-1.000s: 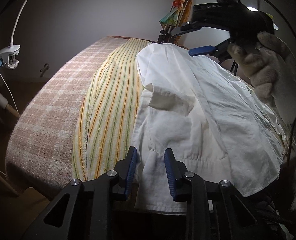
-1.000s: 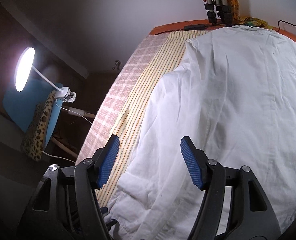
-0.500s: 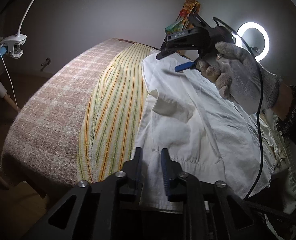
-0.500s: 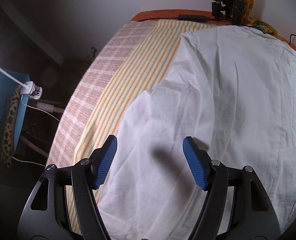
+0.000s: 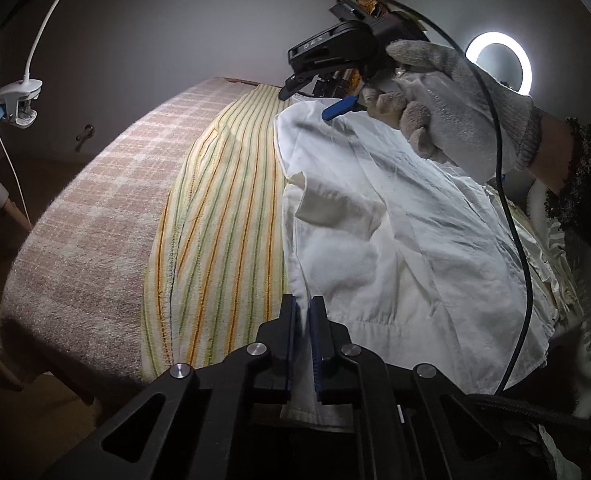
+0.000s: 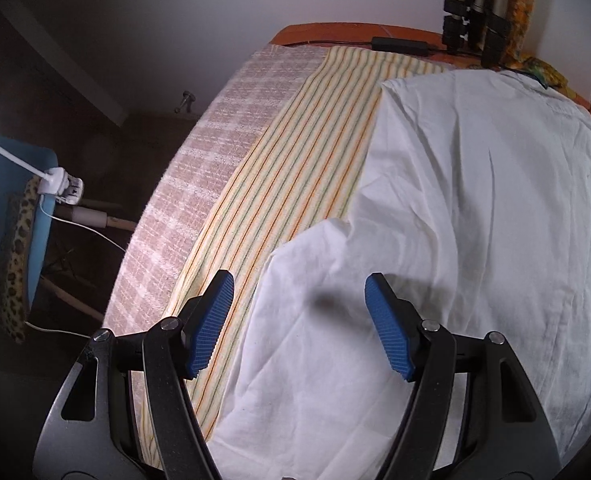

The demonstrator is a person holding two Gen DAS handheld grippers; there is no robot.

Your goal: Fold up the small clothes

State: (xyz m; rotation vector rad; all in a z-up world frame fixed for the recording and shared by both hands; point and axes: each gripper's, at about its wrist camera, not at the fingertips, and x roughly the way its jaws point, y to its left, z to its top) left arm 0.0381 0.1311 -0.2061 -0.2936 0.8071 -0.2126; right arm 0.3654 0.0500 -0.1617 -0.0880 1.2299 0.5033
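Observation:
A white garment (image 5: 395, 240) lies spread on a table covered by a yellow striped towel (image 5: 223, 216). My left gripper (image 5: 303, 328) is shut on the garment's near left edge. My right gripper (image 6: 299, 320) is open and hovers just above the garment (image 6: 455, 220) near its far left side. In the left wrist view the right gripper (image 5: 327, 96) is held by a gloved hand over the garment's far corner.
A pink checked cloth (image 5: 87, 232) covers the table's left part. A clip lamp (image 5: 15, 100) stands at the left, a ring light (image 5: 497, 64) at the back right. A tripod (image 6: 475, 20) and a black adapter (image 6: 399, 45) sit at the far edge.
My left gripper has closed on the garment's near edge. My right gripper has moved down and towards the garment's far left part, still open.

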